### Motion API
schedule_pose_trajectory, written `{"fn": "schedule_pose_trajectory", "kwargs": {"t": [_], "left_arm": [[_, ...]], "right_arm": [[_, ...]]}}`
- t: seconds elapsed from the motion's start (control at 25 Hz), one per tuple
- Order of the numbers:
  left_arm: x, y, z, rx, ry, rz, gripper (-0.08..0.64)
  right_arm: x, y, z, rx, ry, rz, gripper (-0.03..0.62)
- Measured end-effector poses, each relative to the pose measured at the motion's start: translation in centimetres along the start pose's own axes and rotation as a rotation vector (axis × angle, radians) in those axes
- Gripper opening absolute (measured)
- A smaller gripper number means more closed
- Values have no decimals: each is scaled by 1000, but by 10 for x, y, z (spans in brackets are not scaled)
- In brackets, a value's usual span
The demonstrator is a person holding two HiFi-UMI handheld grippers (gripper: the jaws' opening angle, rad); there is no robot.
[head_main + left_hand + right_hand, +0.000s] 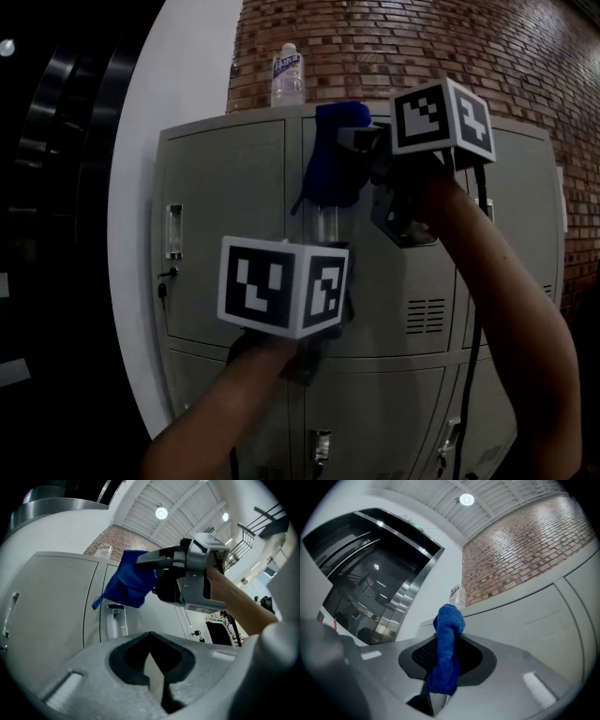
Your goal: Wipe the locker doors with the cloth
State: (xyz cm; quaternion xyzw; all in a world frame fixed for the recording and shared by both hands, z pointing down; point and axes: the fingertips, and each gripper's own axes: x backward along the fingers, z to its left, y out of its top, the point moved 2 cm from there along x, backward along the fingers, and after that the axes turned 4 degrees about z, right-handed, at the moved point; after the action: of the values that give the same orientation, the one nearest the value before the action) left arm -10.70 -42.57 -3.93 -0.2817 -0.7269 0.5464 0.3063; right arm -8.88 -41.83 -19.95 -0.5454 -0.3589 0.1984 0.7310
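Note:
A grey bank of locker doors (225, 216) stands against a brick wall. My right gripper (352, 136) is raised near the top of the lockers, shut on a blue cloth (333, 159). The cloth hangs at the seam between the upper left door and the middle door (412, 291); whether it touches is unclear. The left gripper view shows the cloth (129, 583) bunched at the right gripper's tips (140, 563). In the right gripper view the cloth (446, 653) is pinched between the jaws. My left gripper (151, 641) is lower, shut on nothing, its marker cube (281, 286) facing me.
A clear plastic bottle (287, 75) stands on top of the lockers by the brick wall (422, 47). A handle (173, 232) sits on the left door's edge and a latch recess (325, 225) below the cloth. More locker doors (375, 422) lie underneath. A white column (141, 187) borders the left.

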Motion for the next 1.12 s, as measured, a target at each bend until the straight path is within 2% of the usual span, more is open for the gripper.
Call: {"fn": "schedule_pose_trajectory", "kwargs": {"t": [0.24,0.52,0.88,1.12], "left_arm": [[9,1,15,-10,31,7,3],[5,2,10,-13,28,0,3],[-21,-2,-25,-13,-42,2,3],[-36,-1,-47,-15,-89,-5,3]], "right_arm": [[-45,6,16,-24,77,8,90],[-46,5,7,-29,63,20,90],[12,18,-44,-28,-48,-7,91],[59,24,-86,-46,-168,-26,89]]}}
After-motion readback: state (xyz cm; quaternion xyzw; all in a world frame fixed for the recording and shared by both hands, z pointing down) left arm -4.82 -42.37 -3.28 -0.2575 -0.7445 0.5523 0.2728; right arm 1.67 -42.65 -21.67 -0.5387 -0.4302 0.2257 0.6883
